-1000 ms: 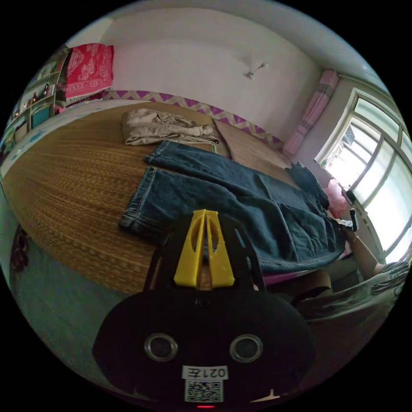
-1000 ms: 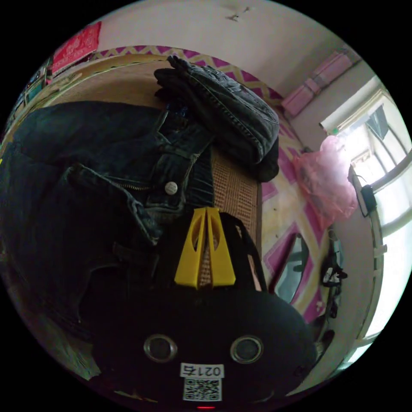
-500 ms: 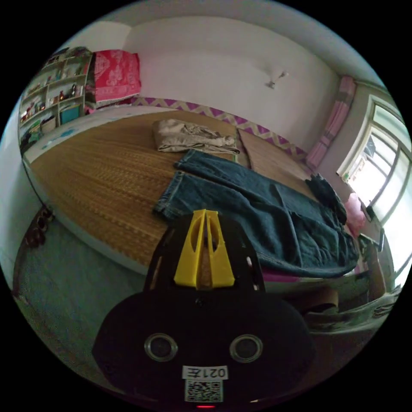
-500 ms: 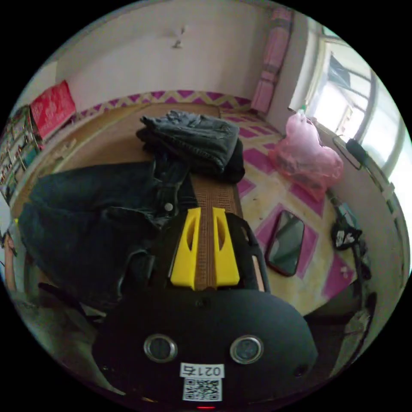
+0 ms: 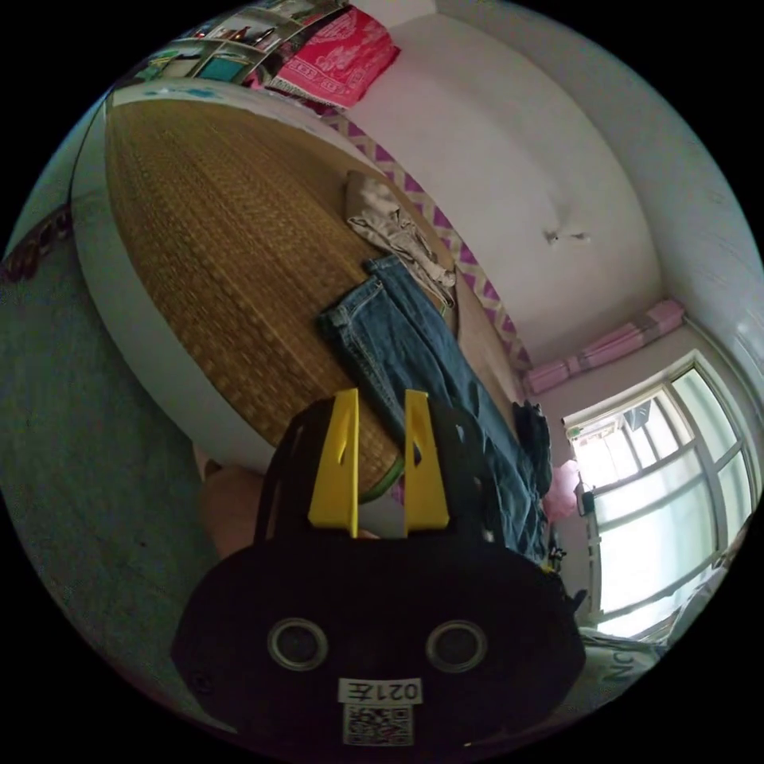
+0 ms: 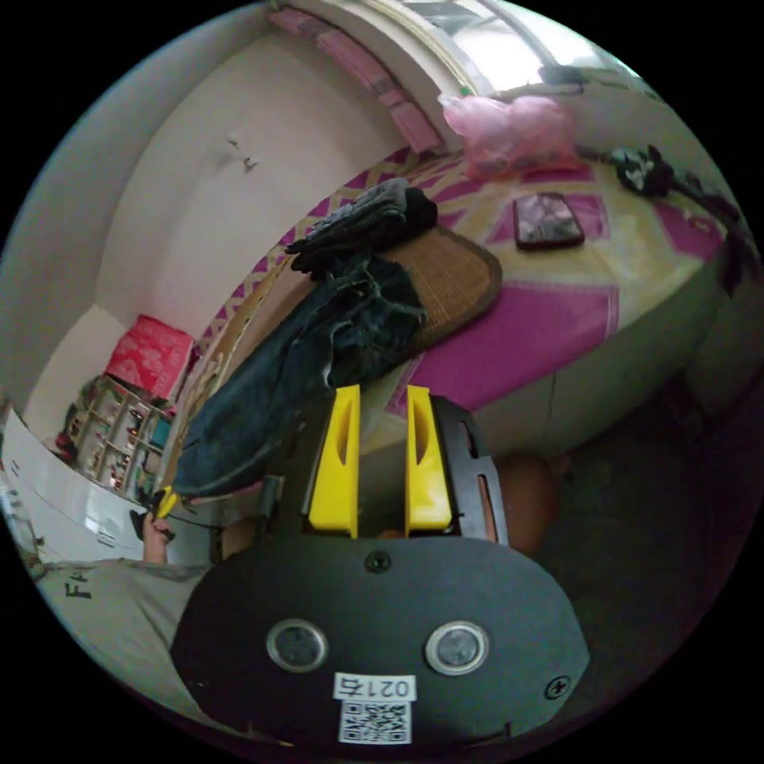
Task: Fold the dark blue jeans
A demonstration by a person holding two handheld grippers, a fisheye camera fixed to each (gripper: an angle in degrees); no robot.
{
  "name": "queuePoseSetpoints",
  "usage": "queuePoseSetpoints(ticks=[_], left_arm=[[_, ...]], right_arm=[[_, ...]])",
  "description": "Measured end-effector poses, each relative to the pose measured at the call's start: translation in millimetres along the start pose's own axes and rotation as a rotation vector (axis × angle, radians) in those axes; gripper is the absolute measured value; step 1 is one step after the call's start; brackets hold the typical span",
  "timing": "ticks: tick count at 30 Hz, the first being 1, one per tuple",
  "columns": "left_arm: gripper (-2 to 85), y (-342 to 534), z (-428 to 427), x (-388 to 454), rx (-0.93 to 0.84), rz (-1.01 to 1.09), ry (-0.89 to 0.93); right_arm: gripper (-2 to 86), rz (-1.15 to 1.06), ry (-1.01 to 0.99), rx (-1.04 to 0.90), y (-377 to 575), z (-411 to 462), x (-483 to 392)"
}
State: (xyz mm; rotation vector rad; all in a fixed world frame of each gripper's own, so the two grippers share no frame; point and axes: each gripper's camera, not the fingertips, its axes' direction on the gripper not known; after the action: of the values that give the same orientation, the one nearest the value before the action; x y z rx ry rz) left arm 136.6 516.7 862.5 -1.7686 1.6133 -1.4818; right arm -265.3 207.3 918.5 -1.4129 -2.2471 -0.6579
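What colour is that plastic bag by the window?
Pink; the plastic bag shows best in the right gripper view.

The jeans (image 5: 414, 342) lie along the bed (image 5: 199, 239), a folded garment (image 5: 390, 227) beyond their hems, a clothes pile (image 6: 362, 223) at their waist.

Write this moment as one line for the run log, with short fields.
left gripper: open, empty | right gripper: open, empty | jeans: flat on mat, unfolded | both grippers off the bed edge
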Motion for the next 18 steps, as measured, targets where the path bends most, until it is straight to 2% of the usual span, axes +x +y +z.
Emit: queuePoseSetpoints(ticks=[11,18], left_arm=[[0.2,-28,37,-28,-0.013,-0.088,-0.034],[-0.9,-33,62,-49,-0.017,-0.137,0.021]], right_arm=[[9.8,0.208,-0.223,0.028,-7,33,38],[1.1,0.266,-0.350,0.048,-14,41,39]])
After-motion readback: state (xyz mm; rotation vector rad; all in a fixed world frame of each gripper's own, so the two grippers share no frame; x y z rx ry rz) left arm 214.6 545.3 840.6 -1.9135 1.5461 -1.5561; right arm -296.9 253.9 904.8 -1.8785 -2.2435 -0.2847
